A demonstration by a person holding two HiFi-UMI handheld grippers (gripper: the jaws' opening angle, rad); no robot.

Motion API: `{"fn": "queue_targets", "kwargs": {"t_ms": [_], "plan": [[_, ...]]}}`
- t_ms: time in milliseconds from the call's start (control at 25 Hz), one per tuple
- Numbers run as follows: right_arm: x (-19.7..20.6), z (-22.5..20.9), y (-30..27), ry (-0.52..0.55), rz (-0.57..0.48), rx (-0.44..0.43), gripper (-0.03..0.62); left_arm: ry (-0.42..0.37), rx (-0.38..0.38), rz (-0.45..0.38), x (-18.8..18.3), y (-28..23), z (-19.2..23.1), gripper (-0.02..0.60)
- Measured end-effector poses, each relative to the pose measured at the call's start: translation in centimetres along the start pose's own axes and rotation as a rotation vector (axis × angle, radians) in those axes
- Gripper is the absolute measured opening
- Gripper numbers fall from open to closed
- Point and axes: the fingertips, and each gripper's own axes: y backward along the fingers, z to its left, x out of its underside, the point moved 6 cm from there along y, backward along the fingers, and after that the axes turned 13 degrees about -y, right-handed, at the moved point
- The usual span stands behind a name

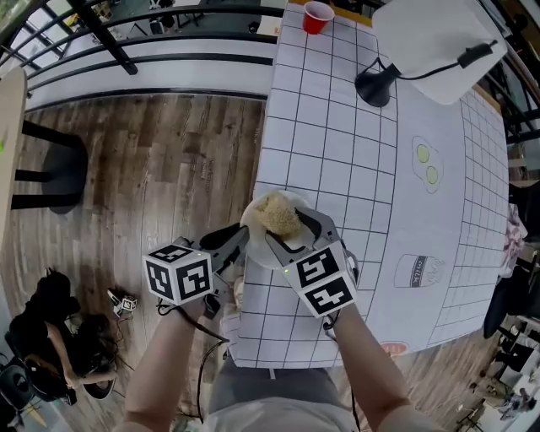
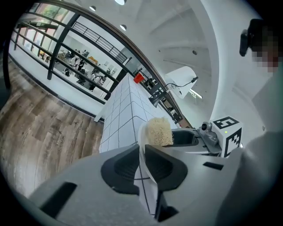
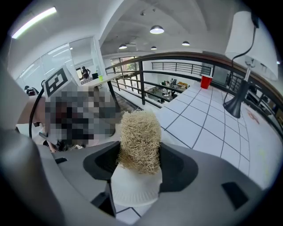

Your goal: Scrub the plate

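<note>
Left gripper [image 2: 142,165]: clenched on the plate [image 2: 142,141]; the plate's thin rim stands edge-on between its jaws, with both pads against it; the plate rises from this gripper and is lifted clear of the tabletop [image 1: 337,135].

Right gripper [image 3: 139,164]: grasping the scrubber [image 3: 139,141], a tan fibrous pad clamped between its jaws and sticking out past their tips; the plate's white face lies just under this gripper, with the scrubber against it.

Head view: both grippers meet at the plate, left from the left side, right from the right and pointing down; the plate is held between them at the tabletop's near edge, partly over the wooden floor [image 1: 169,169].

Beyond the grippers: a black-based lamp [image 1: 375,84] well apart on the gridded tabletop; a red cup [image 1: 318,16] farther still, at the far end.
</note>
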Motion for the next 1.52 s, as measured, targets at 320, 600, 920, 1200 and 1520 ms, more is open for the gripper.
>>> {"fn": "queue_targets", "kwargs": {"t_ms": [320, 600, 920, 1200, 1520], "plan": [[1.0, -3.6, 2.1, -0.053, -0.004, 0.068, 0.264, -0.009, -0.003, 0.004, -0.2, -0.5, -0.3, 0.048], [1.0, -5.2, 4.0, -0.047, -0.019, 0.151, 0.264, 0.013, -0.009, -0.007, -0.2, -0.5, -0.3, 0.044], [-2.1, 0.5, 4.1, 0.040, -0.099, -0.010, 0.264, 0.008, -0.013, -0.012, -0.5, -0.5, -0.6, 0.041], [-0.8, 3.2, 2.1, 0.104, 0.014, -0.080, 0.264, 0.037, -0.030, -0.030, -0.3, -0.4, -0.6, 0.040], [1.0, 2.8, 0.9, 0.035, 0.043, -0.063, 0.264, 0.070, -0.045, -0.051, 0.1, -0.2, -0.5, 0.038]]}}
